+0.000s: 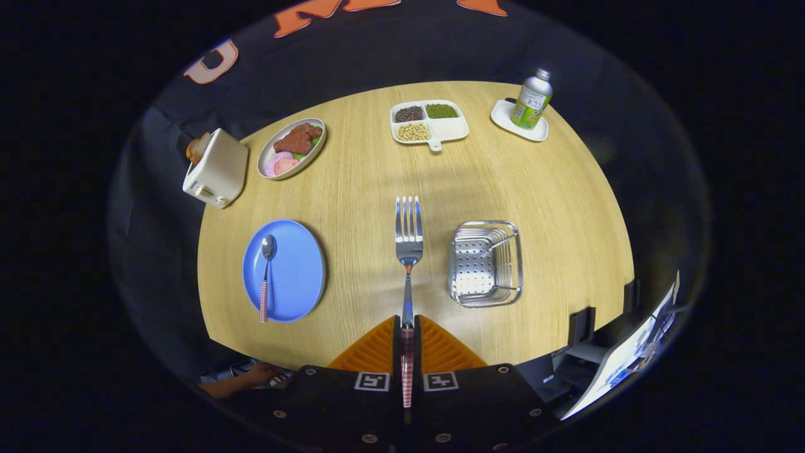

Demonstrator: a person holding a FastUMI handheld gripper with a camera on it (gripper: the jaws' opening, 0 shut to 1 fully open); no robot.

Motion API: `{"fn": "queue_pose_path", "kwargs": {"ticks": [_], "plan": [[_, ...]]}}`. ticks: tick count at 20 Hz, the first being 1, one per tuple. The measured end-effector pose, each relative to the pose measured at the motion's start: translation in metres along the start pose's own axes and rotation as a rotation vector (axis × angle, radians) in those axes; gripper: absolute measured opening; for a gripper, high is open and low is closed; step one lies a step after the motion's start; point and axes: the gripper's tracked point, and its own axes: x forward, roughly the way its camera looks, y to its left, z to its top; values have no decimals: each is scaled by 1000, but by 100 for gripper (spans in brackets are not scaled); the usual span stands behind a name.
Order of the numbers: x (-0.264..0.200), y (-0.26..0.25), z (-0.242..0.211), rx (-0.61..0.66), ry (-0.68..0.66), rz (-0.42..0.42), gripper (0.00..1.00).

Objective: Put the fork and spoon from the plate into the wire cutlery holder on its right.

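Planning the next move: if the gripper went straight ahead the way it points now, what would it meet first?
Likely bare table; farther along, the divided tray. The gripper holds the fork between its fingers. Height is unclear.

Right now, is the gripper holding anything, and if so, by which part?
Yes, the fork. The gripper has its jaws shut on the checked handle, so the tines point forward over the table, between the blue plate and the wire cutlery holder.

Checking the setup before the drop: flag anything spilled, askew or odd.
Nothing stands out. The gripper is shut on the fork, held straight ahead; the spoon lies on the plate; the holder stands upright.
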Motion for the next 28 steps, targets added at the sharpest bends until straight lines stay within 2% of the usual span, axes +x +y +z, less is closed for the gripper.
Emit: {"fn": "queue_pose_path", "kwargs": {"ticks": [6,14,21,28], "plan": [[0,-44,-21,6,194,18,5],[12,-62,-24,-4,415,104,5],[19,-64,-3,-47,504,115,7],[19,-65,11,-44,501,130,13]]}}
